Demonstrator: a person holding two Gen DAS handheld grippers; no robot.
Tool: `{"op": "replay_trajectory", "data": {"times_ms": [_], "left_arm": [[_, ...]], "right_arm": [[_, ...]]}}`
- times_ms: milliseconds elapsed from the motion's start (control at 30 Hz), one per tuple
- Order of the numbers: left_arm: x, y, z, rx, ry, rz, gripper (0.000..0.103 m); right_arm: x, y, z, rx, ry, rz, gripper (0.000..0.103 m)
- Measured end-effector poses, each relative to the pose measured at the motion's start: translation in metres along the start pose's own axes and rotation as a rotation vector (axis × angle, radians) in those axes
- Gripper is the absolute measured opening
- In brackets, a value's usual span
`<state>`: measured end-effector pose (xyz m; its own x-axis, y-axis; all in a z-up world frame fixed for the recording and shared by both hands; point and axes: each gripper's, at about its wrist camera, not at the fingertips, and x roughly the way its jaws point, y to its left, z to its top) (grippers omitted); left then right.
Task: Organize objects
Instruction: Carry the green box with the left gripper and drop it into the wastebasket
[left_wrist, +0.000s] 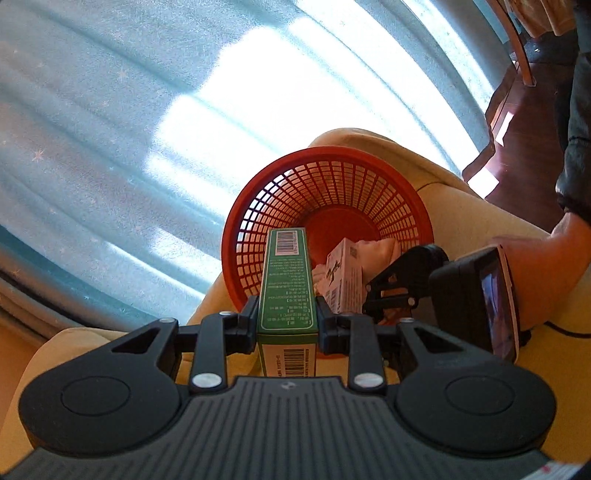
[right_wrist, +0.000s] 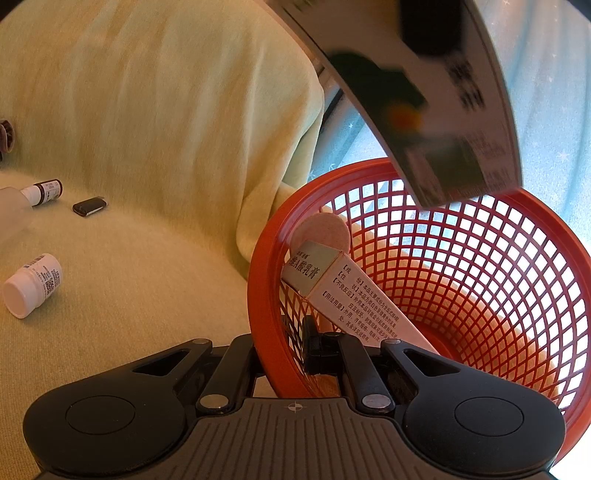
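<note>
My left gripper (left_wrist: 287, 310) is shut on a long green box (left_wrist: 288, 273) whose far end reaches over a red mesh basket (left_wrist: 354, 177). The basket is tilted on a yellow sofa. Inside it lie a white printed box (left_wrist: 343, 280) and a pale round pad (right_wrist: 325, 230). My right gripper (right_wrist: 284, 350) is shut on the near wall of the basket (right_wrist: 258, 266), one finger inside and one outside. In the right wrist view the green box (right_wrist: 424, 110) hangs blurred above the basket's far rim, and the white box (right_wrist: 354, 295) leans against the near wall.
On the sofa seat (right_wrist: 147, 295), left of the basket, lie a white pill bottle (right_wrist: 33, 284), a small dark bottle (right_wrist: 46, 192), a dark flat object (right_wrist: 88, 206) and a frosted bottle (right_wrist: 11, 210). A blue curtain (left_wrist: 110, 129) hangs behind. A hand (left_wrist: 535, 266) holds the right gripper.
</note>
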<state>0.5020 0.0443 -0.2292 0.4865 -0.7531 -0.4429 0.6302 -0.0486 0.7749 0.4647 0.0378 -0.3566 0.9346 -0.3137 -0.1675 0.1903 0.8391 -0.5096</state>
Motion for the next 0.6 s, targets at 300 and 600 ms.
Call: {"op": "replay_trajectory", "data": {"times_ms": [300, 600], "left_arm": [[0.073, -0.004, 0.023, 0.06, -0.016, 0.001, 0.034], [0.061, 0.016, 0.006, -0.04, 0.028, 0.041, 0.035]], "right_arm": [[0.0, 0.0, 0.0, 0.001, 0.0, 0.0, 0.002], [-0.001, 0.001, 0.001, 0.007, 0.001, 0.001, 0.003]]}}
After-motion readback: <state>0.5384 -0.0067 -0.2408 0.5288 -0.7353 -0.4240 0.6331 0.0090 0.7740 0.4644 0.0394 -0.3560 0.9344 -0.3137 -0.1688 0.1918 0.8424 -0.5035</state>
